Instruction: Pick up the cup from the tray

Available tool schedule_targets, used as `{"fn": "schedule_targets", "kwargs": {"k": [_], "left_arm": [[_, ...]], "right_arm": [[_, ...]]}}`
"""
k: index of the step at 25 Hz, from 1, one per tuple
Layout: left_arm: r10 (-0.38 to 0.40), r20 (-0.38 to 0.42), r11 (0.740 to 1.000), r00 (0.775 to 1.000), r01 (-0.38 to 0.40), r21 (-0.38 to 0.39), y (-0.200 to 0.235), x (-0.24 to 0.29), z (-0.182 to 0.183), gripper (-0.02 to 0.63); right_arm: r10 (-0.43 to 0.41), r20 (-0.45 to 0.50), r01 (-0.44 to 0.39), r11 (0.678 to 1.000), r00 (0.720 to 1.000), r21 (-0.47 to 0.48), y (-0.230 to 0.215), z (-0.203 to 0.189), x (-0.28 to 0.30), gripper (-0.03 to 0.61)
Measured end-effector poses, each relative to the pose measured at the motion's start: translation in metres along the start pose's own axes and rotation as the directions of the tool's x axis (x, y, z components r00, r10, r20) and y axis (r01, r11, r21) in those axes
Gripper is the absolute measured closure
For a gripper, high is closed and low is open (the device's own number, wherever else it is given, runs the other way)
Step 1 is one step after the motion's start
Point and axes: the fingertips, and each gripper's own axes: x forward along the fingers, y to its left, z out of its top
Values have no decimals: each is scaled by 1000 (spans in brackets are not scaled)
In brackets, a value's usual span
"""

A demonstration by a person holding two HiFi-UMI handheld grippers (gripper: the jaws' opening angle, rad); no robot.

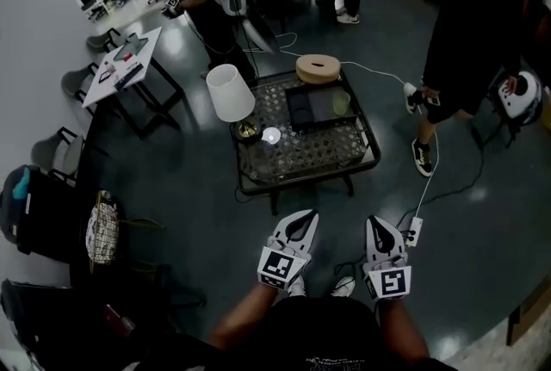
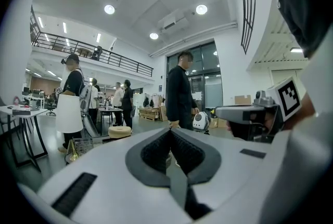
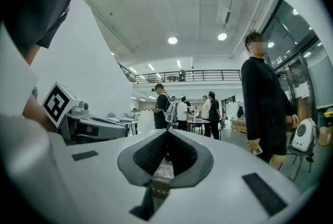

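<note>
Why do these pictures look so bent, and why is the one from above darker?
Head view: a wide lens bows the room, and it is dim, so the low table shows little detail. Left gripper view: a fisheye circle with black corners; ceiling lights glare white, and the shut left tongs loom soft up close. Right gripper view: same round warp, right tongs soft too.

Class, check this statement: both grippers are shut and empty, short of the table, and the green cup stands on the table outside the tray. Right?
Not quite. The head view shows the green cup inside the tray, at its right end, not outside it. The rest holds: left gripper and right gripper are shut and empty, short of the table.
</note>
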Motion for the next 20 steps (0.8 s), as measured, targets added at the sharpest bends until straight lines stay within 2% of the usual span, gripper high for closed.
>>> {"fn": "schedule_targets", "kwargs": {"k": [6, 13, 20], "left_arm": [[9, -4, 1000, 1000, -9, 8, -18, 9, -1, 604], [23, -13, 1000, 1000, -23, 16, -46, 25, 2, 604], [70, -27, 997, 997, -69, 32, -55, 39, 6, 604]], "right_arm": [[8, 20, -8, 1000, 1000, -4, -16, 1, -10, 571], [64, 31, -65, 998, 997, 13, -36, -1, -22, 571], [92, 57, -95, 994, 994, 50, -60, -3, -29, 571]]}}
